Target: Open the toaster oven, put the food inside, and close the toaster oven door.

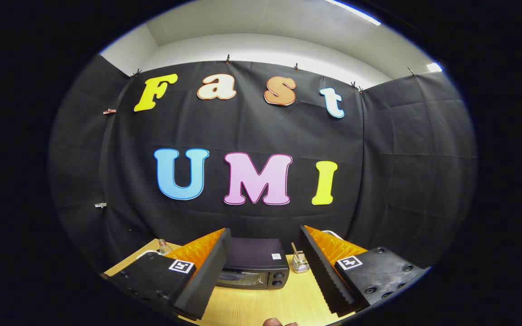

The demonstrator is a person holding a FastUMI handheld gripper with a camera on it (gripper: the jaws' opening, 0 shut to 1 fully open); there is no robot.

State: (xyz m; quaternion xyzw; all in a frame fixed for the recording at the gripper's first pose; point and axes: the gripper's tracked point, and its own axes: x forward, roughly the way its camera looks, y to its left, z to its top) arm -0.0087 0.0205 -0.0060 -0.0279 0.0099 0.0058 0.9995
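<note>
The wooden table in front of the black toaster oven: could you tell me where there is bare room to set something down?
The light wooden table lies bare between the open gripper fingers, from the closed black toaster oven forward to a brown object at the near edge. It is crowded right of the oven, where a small wire holder stands, and at the back left by a clear glass bottle.

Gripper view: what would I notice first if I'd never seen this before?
Probably the gripper itself: its two black fingers with orange backs stand wide open, holding nothing. Beyond them, seen through the gap, a dark toaster oven sits on the wooden table with its door shut. A small wire holder stands beside it.
</note>
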